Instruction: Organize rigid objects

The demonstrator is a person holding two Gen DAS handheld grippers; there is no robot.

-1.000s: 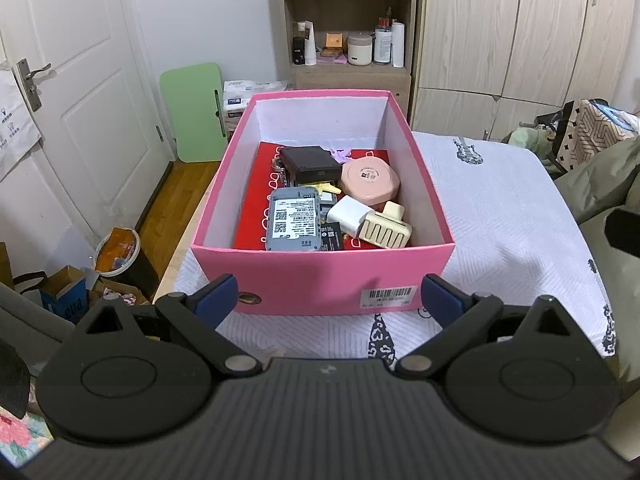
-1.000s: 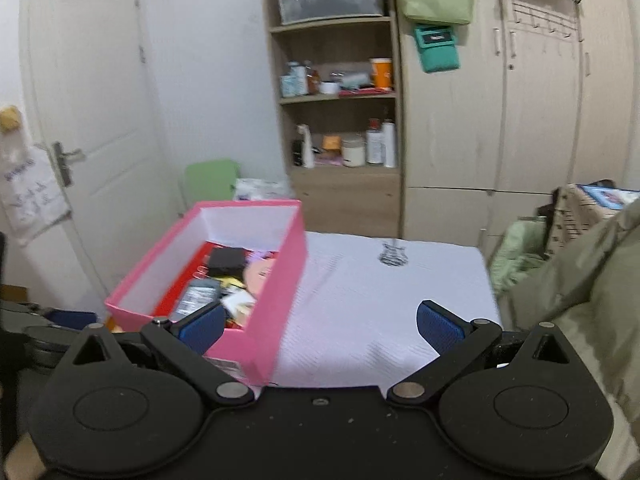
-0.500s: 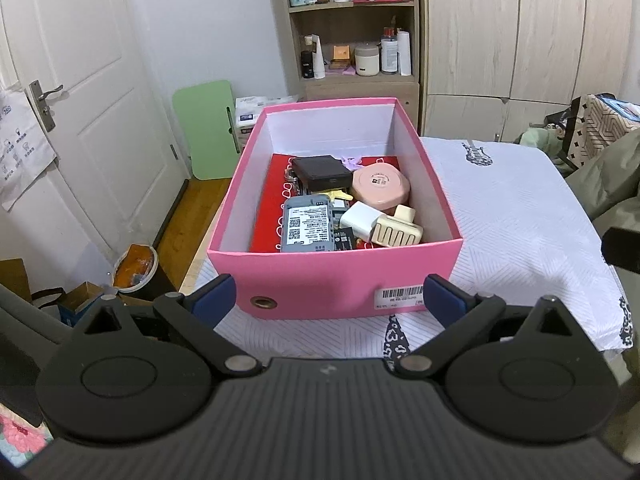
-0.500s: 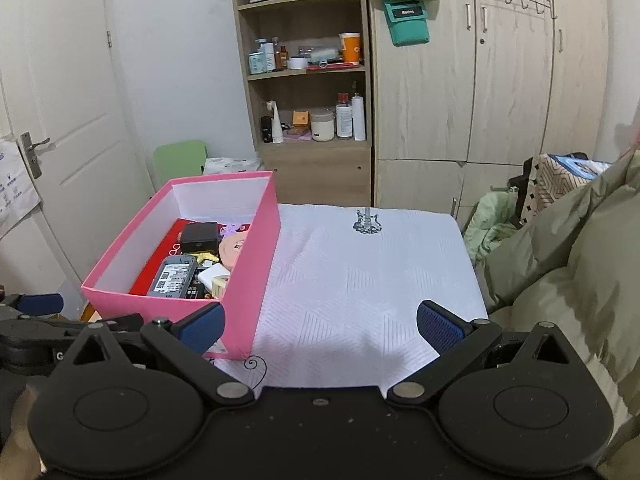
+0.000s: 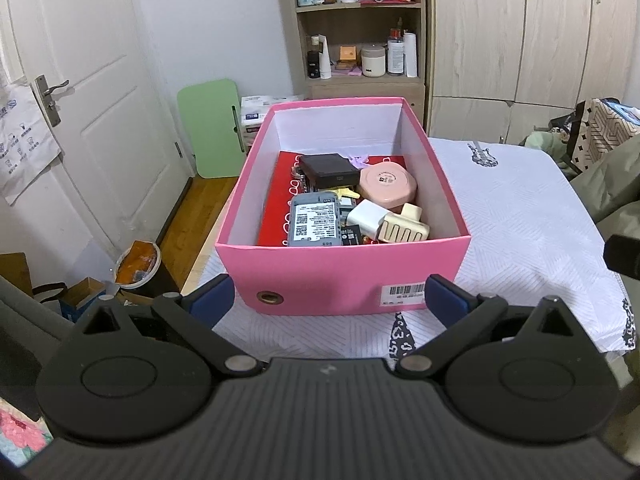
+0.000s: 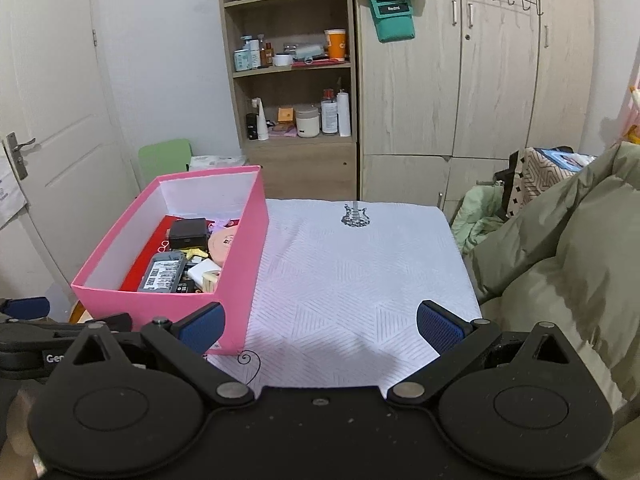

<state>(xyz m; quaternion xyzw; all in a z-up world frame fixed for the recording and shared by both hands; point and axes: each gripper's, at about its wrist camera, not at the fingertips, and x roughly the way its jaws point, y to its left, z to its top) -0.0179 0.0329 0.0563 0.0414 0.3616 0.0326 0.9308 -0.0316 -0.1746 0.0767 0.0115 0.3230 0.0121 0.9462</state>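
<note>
A pink box (image 5: pixel 340 276) stands on a white cloth-covered table (image 5: pixel 520 216). Inside lie a black case (image 5: pixel 330 169), a round pink case (image 5: pixel 387 182), a grey labelled device (image 5: pixel 316 220), a white charger (image 5: pixel 367 218) and a cream ribbed piece (image 5: pixel 404 230) on a red liner. My left gripper (image 5: pixel 328 302) is open and empty just in front of the box. My right gripper (image 6: pixel 320 326) is open and empty over the table's front edge, right of the box (image 6: pixel 240 248).
A white door (image 5: pixel 72 120) and a green board (image 5: pixel 210 128) are at the left. A wooden shelf (image 6: pixel 294 92) with bottles and wardrobes (image 6: pixel 480 80) stand behind. An olive jacket (image 6: pixel 560 248) lies at the right. Bins and boxes (image 5: pixel 136 260) sit on the floor.
Both grippers have pulled back and up from the box, so it looks smaller and farther. The right view has swung right onto the bare cloth. Both grippers stay open.
</note>
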